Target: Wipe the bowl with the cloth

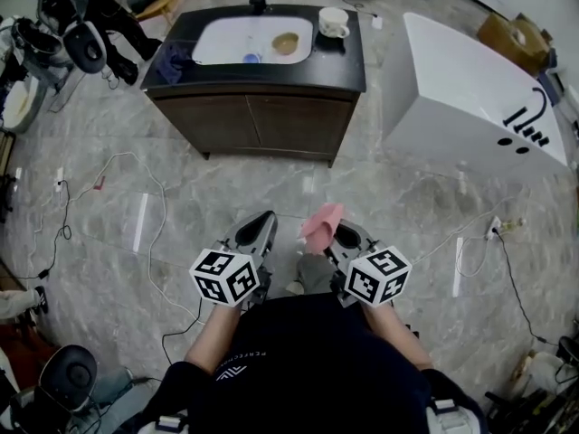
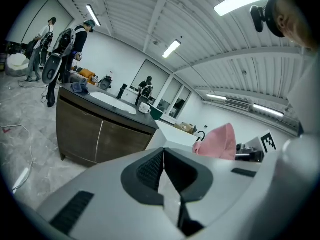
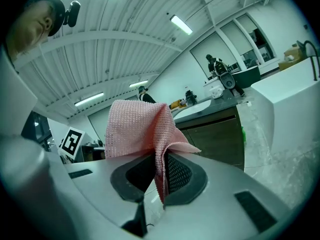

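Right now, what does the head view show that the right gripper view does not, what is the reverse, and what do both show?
Only the head view: the bowl, lying in the white sink near a small blue thing. Only the right gripper view: the right claw shut on a fold of the cloth, and the ceiling lights. Both: the pink cloth, the dark cabinet and the white block beside it.

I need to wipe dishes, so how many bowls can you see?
1: a bowl lies in the sink ahead, near the mug. Others may be hidden.
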`<state>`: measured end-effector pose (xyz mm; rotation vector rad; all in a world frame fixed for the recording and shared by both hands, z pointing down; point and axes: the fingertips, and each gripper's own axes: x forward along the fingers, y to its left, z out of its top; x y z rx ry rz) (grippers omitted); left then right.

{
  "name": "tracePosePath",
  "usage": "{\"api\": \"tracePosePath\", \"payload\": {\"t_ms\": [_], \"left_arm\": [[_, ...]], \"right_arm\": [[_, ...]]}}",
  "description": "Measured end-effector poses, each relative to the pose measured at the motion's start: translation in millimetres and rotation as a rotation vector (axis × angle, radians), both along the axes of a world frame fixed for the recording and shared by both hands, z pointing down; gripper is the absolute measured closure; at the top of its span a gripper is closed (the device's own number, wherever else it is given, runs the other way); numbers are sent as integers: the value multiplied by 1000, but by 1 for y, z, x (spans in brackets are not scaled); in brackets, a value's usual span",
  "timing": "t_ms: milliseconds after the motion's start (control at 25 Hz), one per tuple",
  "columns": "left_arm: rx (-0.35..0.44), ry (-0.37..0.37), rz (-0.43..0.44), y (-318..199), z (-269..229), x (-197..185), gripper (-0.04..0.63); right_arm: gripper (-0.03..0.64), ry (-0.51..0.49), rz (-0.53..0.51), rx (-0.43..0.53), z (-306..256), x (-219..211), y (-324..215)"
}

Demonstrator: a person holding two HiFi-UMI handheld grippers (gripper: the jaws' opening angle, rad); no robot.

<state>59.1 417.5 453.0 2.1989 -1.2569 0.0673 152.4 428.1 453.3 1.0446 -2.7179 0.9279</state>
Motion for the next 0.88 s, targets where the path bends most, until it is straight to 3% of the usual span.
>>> {"api": "tracePosePath", "payload": {"t_ms": [320,600,880], "left_arm": [[17,-18,-28,-64,-11,9,586],[-11,-13,-101,-95,-9,-6,586],[-7,-27,-121,-121,-10,0,586]], "right_arm": [[568,-32,-61,-24,-4,-6,-65],[568,-37,-136,-30,-5,-21,-100],[568,-45,-161,-30,-6,-20,-128]]}}
